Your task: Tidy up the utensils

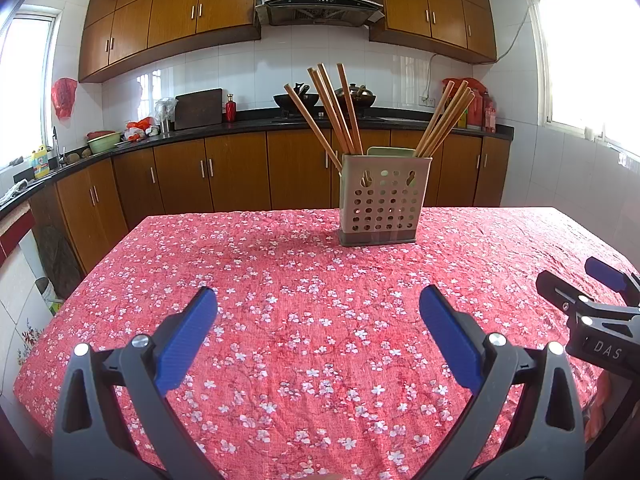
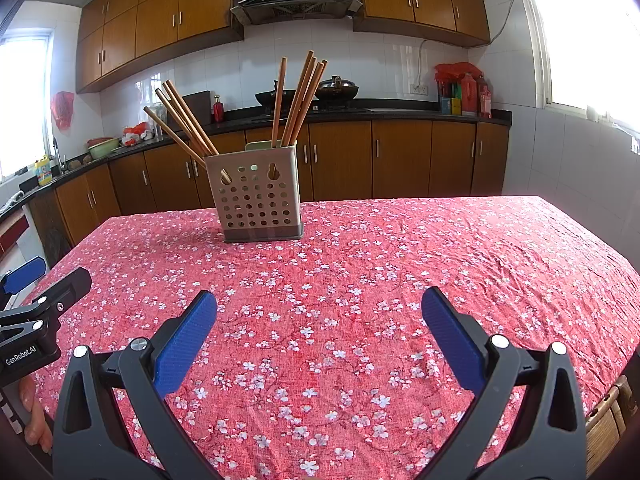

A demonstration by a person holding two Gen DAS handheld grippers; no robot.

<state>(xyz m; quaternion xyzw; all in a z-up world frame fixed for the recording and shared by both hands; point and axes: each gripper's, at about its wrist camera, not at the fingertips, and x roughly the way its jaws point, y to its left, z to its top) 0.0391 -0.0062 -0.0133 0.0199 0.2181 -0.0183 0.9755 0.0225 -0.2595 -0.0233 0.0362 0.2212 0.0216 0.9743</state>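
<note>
Standing upright toward the far edge of the red floral tablecloth (image 1: 320, 340): a perforated grey chopstick holder (image 1: 384, 204), wooden chopsticks (image 1: 332, 108) fanned out of it in two bunches, one leaning left, one leaning right. Hovering above the cloth well short of the holder: left gripper (image 1: 318, 312), jaws spread wide, blue pads (image 1: 188, 340) empty. Just to the holder's near right: right gripper (image 2: 318, 314), jaws likewise wide apart, nothing between them. Behind the holder: wooden kitchen cabinets (image 1: 236, 172) and a black countertop (image 1: 248, 124).
</note>
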